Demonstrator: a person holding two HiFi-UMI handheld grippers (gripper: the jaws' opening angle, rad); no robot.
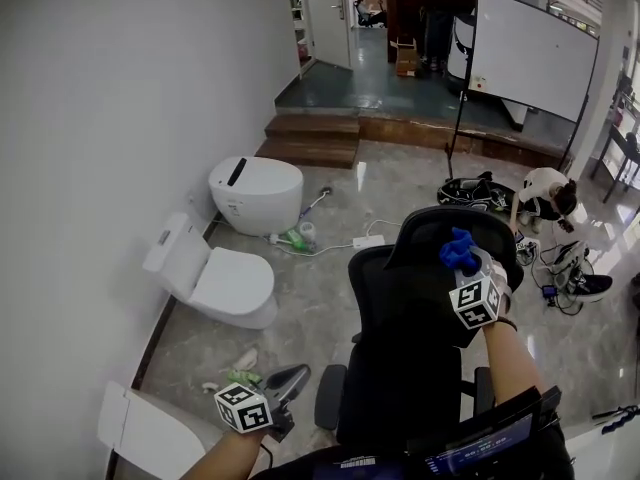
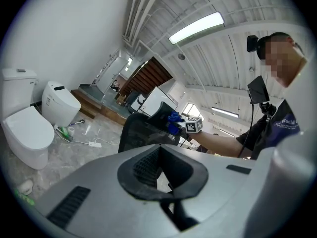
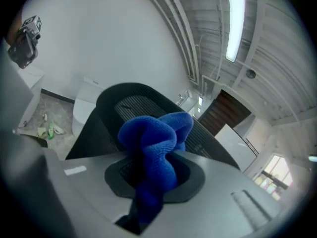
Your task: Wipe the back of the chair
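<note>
The black office chair (image 1: 400,348) stands between the two grippers. Its tall back runs lengthwise from near the person up to the headrest (image 1: 440,230) at the right fingers. Open tiled floor (image 1: 330,298) lies ahead and left of the left fingers, edged by white toilets (image 1: 235,286) along the wall. The right gripper (image 1: 466,266) pinches a bunched blue cloth (image 1: 459,252), whose loose end juts ahead of the fingers at the headrest's top edge. The left gripper (image 1: 290,378) hangs low beside the armrest (image 1: 330,396), fingers pressed together on nothing.
</note>
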